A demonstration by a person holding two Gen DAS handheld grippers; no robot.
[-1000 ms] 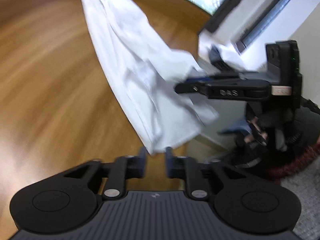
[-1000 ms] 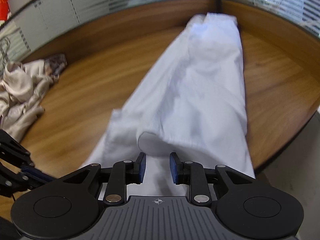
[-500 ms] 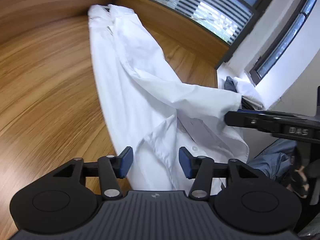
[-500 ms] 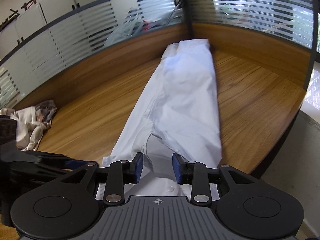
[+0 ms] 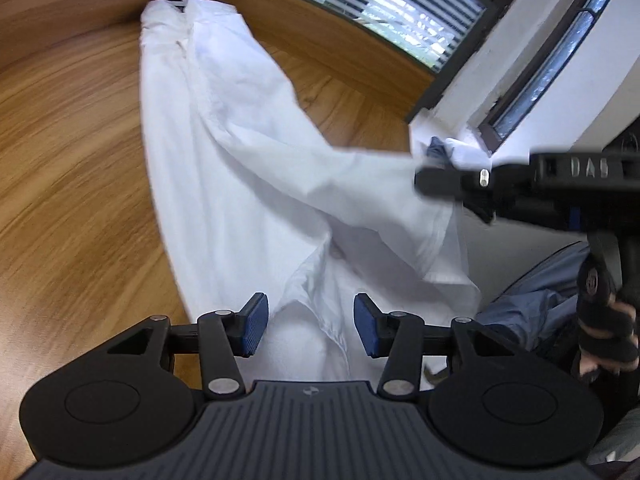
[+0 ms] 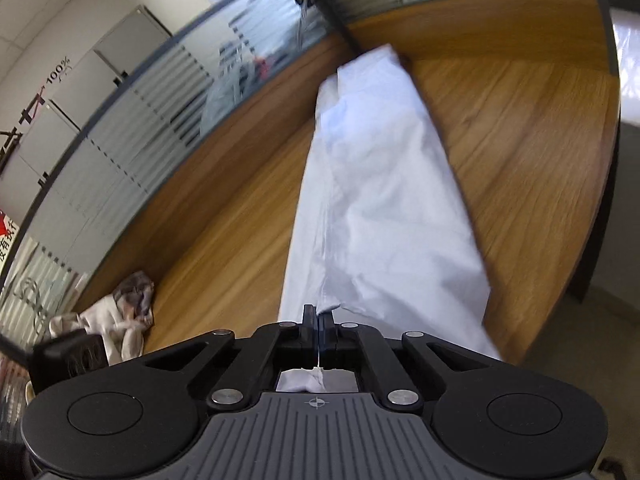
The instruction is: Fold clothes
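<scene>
White cotton in your right jaws: your right gripper [image 6: 319, 330] has just closed on a thin fold of the shirt [image 6: 384, 208] hem and holds it pinched.
Left jaws: your left gripper [image 5: 306, 326] stands about half open, having just narrowed a little; loose hem cloth lies under the gap, but the pads [image 5: 252, 322] press nothing.
Key relation: the shirt runs straight away from both grippers, long axis from the near edge of the bench [image 5: 72, 184] to its far edge. The free hem corner is right at your left jaws, so that hand is nearer.
Lifted part: the right gripper [image 5: 452, 182] holds one hem corner raised off the near right edge.
Shirt look: already narrowed to a long strip, lightly creased, collar at the far edge.
Elsewhere: a beige garment pile [image 6: 116, 316] sits at the left edge.
</scene>
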